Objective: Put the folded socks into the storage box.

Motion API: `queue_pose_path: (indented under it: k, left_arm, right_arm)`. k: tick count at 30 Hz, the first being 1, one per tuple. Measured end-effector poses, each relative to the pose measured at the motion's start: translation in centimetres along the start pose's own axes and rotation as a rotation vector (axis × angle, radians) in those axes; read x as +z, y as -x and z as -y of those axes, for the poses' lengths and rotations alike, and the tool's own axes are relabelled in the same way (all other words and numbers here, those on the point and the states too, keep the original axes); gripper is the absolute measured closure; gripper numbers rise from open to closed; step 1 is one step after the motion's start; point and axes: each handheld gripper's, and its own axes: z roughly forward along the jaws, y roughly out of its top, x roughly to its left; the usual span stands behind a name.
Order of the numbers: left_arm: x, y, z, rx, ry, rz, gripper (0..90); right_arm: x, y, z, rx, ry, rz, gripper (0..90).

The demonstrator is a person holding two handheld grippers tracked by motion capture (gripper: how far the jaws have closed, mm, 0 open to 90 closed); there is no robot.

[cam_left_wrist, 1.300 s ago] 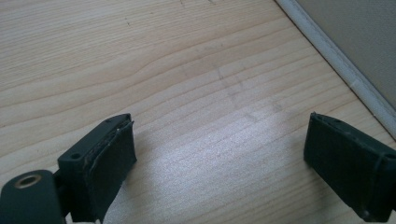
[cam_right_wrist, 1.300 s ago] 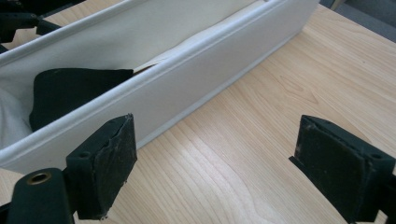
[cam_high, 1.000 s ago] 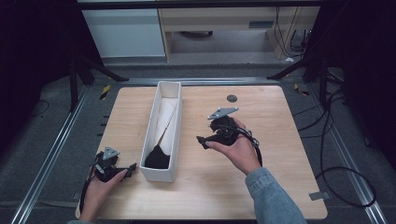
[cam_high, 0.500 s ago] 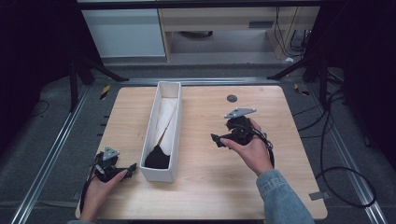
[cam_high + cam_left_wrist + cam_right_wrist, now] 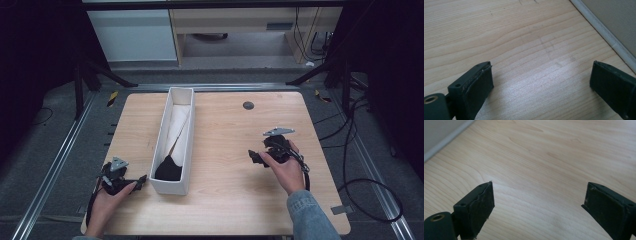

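Note:
A long white box [image 5: 163, 131] stands lengthwise on the wooden table [image 5: 230, 130], left of centre. Inside it lie a cream cloth and a black item [image 5: 168, 169] at the near end. My left gripper [image 5: 140, 181] rests low at the table's near left corner, just left of the box, open and empty; its own view has bare wood between the jaws and the box wall [image 5: 609, 22] at the upper right. My right gripper [image 5: 256, 158] is over the right half of the table, open and empty, with the box wall [image 5: 441, 132] at the upper left of its view.
A small dark round hole [image 5: 248, 105] marks the far part of the table. Metal rails [image 5: 60, 160] run along both sides of the table. Cables [image 5: 365, 185] lie on the floor at the right. Shelving stands beyond the far edge.
My right gripper has moved to the right and toward the near edge, away from the box. The left gripper has stayed put.

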Motion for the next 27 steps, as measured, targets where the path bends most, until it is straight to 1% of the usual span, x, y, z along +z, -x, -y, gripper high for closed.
queue_pose_path:
  k: [3, 4, 9, 13, 14, 17, 22, 25, 27]
  left_arm:
    - [0.0, 0.0, 0.0, 0.002, -0.001, 0.000, 4.0]
    - [0.0, 0.0, 0.0, 0.002, -0.001, 0.000, 3.9]
    - [0.0, 0.0, 0.0, 0.002, -0.001, 0.000, 3.9]
    - [0.0, 0.0, 0.0, 0.002, -0.001, 0.000, 3.7]
    - [0.0, 0.0, 0.0, 0.002, -0.001, 0.000, 3.7]
    - [0.0, 0.0, 0.0, 0.002, -0.002, 0.000, 3.7]
    - [0.0, 0.0, 0.0, 0.001, 0.000, 0.000, 3.6]
    - [0.1, 0.0, 0.0, 0.000, 0.001, -0.001, 3.5]
    - [0.1, 0.0, -0.1, 0.001, 0.000, 0.000, 3.4]
  right_arm:
    - [0.3, 0.5, 1.0, 0.016, -0.014, 0.009, 10.6]
    - [0.4, 0.7, 1.4, 0.029, -0.019, 0.009, 10.9]
    - [1.3, 0.9, 3.1, 0.048, -0.058, 0.008, 10.9]
    - [1.8, 1.0, 3.8, 0.053, -0.064, 0.018, 10.9]
    - [2.1, 1.1, 4.3, 0.064, -0.069, 0.026, 10.7]
    - [2.5, 1.4, 4.8, 0.077, -0.061, 0.044, 10.8]
    - [2.7, 2.2, 5.4, 0.114, -0.037, 0.080, 9.9]
    - [2.7, 2.8, 5.8, 0.124, -0.017, 0.113, 9.4]
    - [2.7, 3.2, 6.0, 0.123, -0.008, 0.143, 8.5]
